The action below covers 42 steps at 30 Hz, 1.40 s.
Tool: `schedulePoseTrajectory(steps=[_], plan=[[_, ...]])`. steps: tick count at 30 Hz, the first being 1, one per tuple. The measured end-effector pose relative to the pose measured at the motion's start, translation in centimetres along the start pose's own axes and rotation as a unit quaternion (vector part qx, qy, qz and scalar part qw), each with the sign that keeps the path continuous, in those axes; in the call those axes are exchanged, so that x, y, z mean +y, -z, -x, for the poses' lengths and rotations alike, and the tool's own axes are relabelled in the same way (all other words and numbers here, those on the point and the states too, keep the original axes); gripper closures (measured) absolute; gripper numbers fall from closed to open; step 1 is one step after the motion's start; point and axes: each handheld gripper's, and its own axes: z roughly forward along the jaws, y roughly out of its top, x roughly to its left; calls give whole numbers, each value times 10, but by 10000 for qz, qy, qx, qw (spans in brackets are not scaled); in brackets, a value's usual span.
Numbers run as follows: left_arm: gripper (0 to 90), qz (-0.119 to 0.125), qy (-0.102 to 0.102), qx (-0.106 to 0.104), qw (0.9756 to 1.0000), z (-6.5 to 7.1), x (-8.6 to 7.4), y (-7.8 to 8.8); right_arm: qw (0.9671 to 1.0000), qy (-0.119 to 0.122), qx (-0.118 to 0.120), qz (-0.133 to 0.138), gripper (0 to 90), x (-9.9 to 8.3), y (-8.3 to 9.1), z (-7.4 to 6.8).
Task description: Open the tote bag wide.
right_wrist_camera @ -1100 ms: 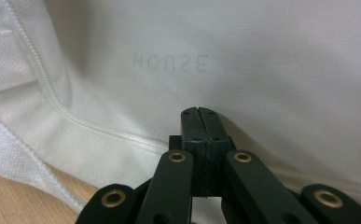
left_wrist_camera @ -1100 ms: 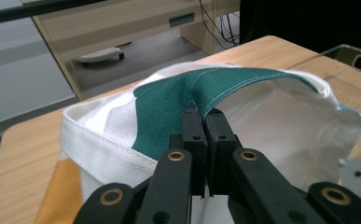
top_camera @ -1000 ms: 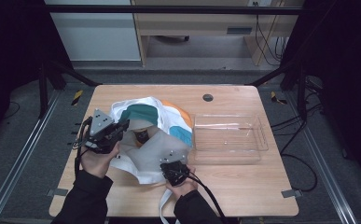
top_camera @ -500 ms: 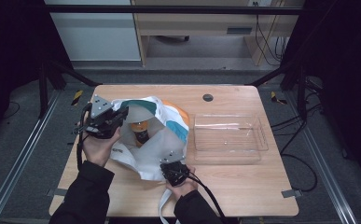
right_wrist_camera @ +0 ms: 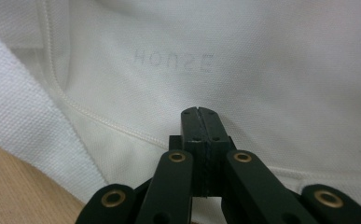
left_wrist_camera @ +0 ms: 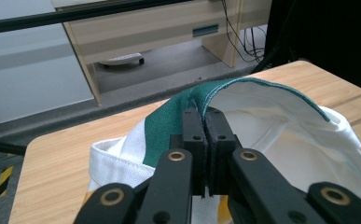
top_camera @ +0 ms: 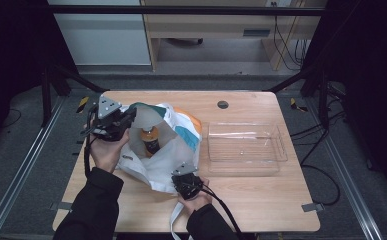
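Note:
A white cloth bag point(top_camera: 167, 161) with green and orange panels lies on the wooden table point(top_camera: 261, 200), its mouth held apart. My left gripper point(top_camera: 126, 120) is shut on the bag's green rim point(left_wrist_camera: 169, 116) and holds it raised at the left; in the left gripper view the gripper point(left_wrist_camera: 204, 114) pinches that hem. At the front, my right gripper point(top_camera: 184, 175) is shut on the bag's near white fabric point(right_wrist_camera: 262, 70), with its tips point(right_wrist_camera: 200, 112) against the cloth. A dark bottle point(top_camera: 151, 138) with an orange top stands inside the bag.
A clear plastic tray point(top_camera: 244, 148) sits right of the bag, with nothing in it. A small round hole point(top_camera: 223, 104) marks the table's far side. A white strap point(top_camera: 173, 221) trails off the front edge. Metal frame rails run along both sides.
My left gripper has moved up and away from the person with the green rim, pulling the bag's mouth wider. The bottle inside shows more. The right gripper has stayed put.

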Motion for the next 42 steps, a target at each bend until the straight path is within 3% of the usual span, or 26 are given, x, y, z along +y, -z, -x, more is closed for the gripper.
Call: schedulePoseTrajectory(steps=[9,23,42], plan=[[884,19,133,51,9999,-7,0,-11,10000,-39,9,1,900,0,0,0],[884,-37,-42,239,9997,-14,6,-25,9999,-96,38,6,900,0,0,1],[886,-296,123,349,9989,-31,-1,-68,10000,-82,18,9,900,0,-1,1]])
